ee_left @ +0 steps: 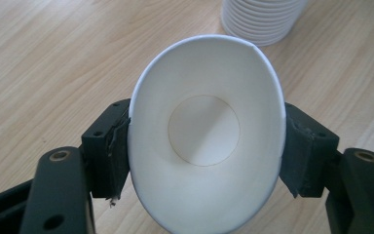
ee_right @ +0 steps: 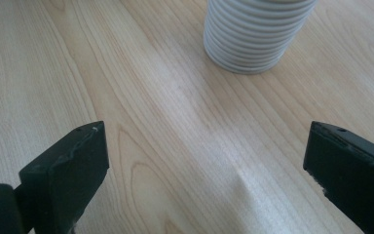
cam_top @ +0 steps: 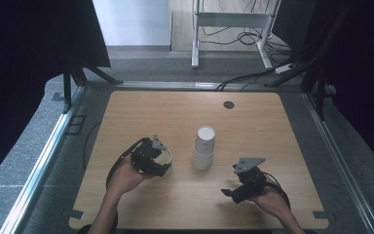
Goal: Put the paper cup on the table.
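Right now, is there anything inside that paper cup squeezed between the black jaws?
Nothing: the paper cup in the left gripper shows bare white walls and a round empty bottom. The table directly behind it is covered.

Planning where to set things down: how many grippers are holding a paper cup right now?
1. The left gripper squeezes a white paper cup between its fingers; the right gripper is open, facing the cup stack.

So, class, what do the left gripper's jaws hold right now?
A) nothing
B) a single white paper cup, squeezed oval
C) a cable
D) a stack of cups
B: in the left gripper view, the left gripper pinches one white paper cup, its rim pressed oval between the jaws.
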A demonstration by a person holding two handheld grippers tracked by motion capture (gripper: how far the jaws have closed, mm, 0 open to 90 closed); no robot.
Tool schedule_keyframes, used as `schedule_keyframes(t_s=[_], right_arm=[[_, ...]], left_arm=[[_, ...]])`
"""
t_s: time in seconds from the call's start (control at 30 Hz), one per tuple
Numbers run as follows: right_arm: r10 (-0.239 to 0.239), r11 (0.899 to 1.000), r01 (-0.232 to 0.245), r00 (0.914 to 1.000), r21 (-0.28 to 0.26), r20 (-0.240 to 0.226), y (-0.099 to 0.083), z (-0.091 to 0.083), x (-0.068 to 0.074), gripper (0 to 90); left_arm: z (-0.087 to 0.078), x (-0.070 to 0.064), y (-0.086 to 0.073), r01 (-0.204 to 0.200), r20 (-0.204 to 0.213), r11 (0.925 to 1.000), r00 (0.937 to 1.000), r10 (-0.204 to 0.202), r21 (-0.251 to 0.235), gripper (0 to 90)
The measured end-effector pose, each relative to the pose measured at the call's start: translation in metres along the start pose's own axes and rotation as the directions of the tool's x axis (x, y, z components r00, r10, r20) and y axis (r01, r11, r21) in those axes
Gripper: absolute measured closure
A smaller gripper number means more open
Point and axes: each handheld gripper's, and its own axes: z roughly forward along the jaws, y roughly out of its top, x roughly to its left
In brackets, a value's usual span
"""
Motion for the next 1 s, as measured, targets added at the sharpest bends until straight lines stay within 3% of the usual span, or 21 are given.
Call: schedule_keyframes(t_s=[0.6, 1.0], right_arm=[[0.018, 1.000, -0.018, 0.9998, 0.024, -0.005, -0.012, 0.003, 0.000, 3.8], [0.026, 0.999, -0.026, 0.9997, 0.032, -0.005, -0.016, 0.001, 0.000, 4.4]], left_arm=[[0.016, 0.016, -0.002, 0.060, -0.041, 0.9973, 0.9975, -0.058, 0.043, 30.0], [0.029, 0.016, 0.001, 0.061, -0.038, 0.9966, 0.9975, -0.059, 0.055, 29.2]])
